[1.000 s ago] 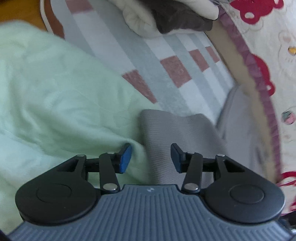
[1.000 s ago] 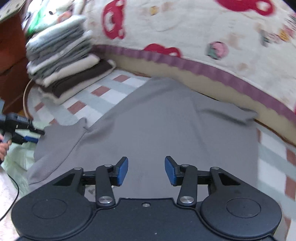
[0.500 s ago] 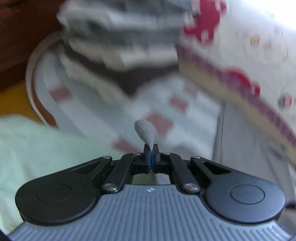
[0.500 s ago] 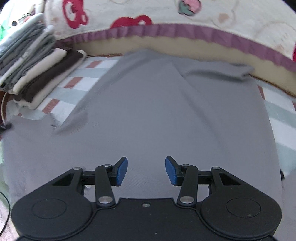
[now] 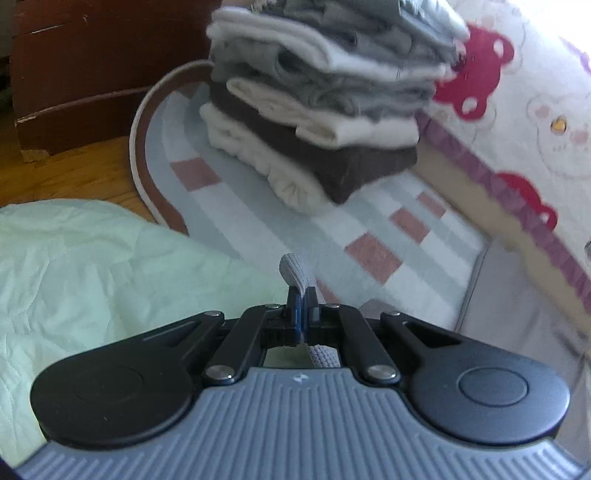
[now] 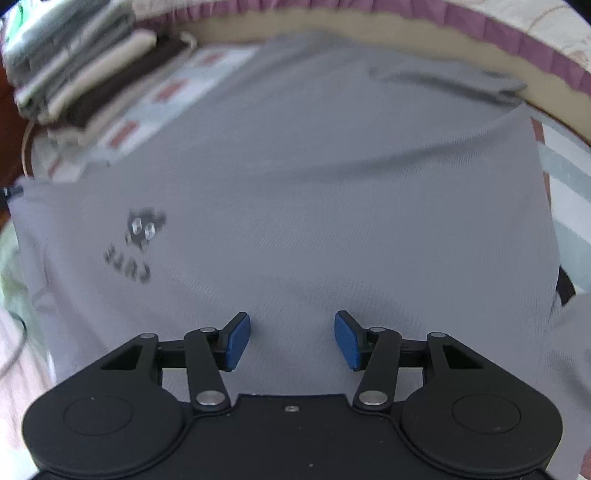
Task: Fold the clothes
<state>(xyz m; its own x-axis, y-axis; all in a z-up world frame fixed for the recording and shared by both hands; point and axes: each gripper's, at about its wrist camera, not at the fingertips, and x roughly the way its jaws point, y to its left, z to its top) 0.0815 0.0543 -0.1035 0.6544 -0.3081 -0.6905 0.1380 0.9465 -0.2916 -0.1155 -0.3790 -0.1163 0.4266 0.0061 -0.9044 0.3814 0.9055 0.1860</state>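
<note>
The grey shirt (image 6: 332,177) lies spread across the patterned rug (image 5: 258,221) and fills most of the right wrist view. Its long axis runs from the bottom of that frame up toward the top, where its far edge reaches the tan, purple-trimmed border of the bedding (image 6: 480,33). A small dark print (image 6: 142,236) with letters beneath it sits on the cloth at centre left; the lettering is too blurred to read. A sleeve or fold bunches near the upper right of the shirt.

In the left wrist view a narrow strip of the same grey ribbed fabric (image 5: 295,271) stands up out of the left gripper (image 5: 302,314), at lower centre of the frame. The jaws are pressed together on that strip, and more of the cloth shows below them. The rest of the shirt lies flat at the right edge of that frame.

The right gripper (image 6: 291,341) hangs just over the near part of the shirt at bottom centre, jaws wide apart with nothing between them.

A stack of folded clothes (image 5: 321,99) in white, grey and dark brown stands on the rug at upper centre of the left view and upper left of the right view. A pale green quilt (image 5: 92,280) fills the left side of the left view, with wooden floor (image 5: 74,173) and dark wooden furniture (image 5: 92,55) above it.
</note>
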